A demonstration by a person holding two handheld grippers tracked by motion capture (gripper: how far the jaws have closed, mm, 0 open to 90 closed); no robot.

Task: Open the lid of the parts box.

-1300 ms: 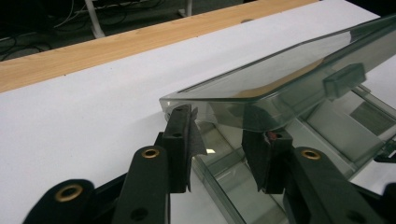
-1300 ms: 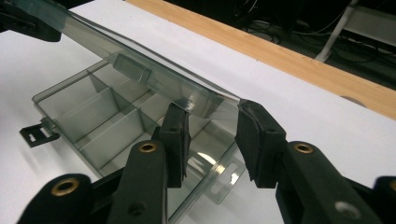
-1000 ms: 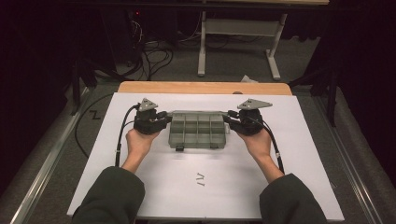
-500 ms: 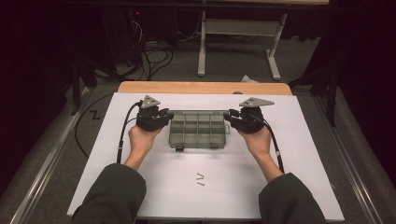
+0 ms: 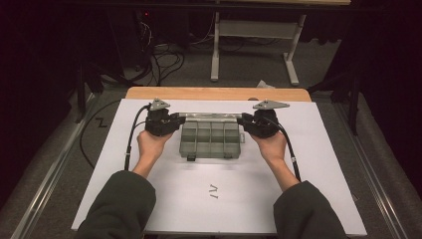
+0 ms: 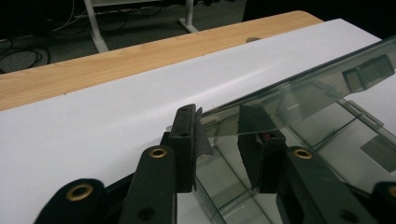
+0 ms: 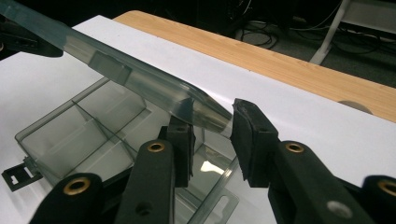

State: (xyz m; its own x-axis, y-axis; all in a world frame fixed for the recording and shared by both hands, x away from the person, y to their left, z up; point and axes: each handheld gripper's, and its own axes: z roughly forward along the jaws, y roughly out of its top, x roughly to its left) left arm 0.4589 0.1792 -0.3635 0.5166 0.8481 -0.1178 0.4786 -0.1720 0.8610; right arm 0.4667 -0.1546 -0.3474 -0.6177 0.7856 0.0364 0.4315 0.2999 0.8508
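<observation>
Clear grey compartment box [image 5: 210,139], centre of white tabletop [image 5: 318,199], latches at 6 o'clock. Hinged lid [image 6: 299,88] raised, tilted over the compartments. Left gripper [image 5: 171,122] at box's 9 o'clock, jaws part-open astride the lid's corner, contact uncertain. Right gripper [image 5: 247,121] at 3 o'clock, jaws part-open astride the opposite lid corner [image 7: 205,109], grip likewise uncertain. Small dark mark [image 5: 214,190] at 6 o'clock, well apart.

You cannot read the small mark [image 5: 214,191] near the compartment box [image 5: 210,139]; the raised lid [image 7: 140,79] runs past the frame edge.
</observation>
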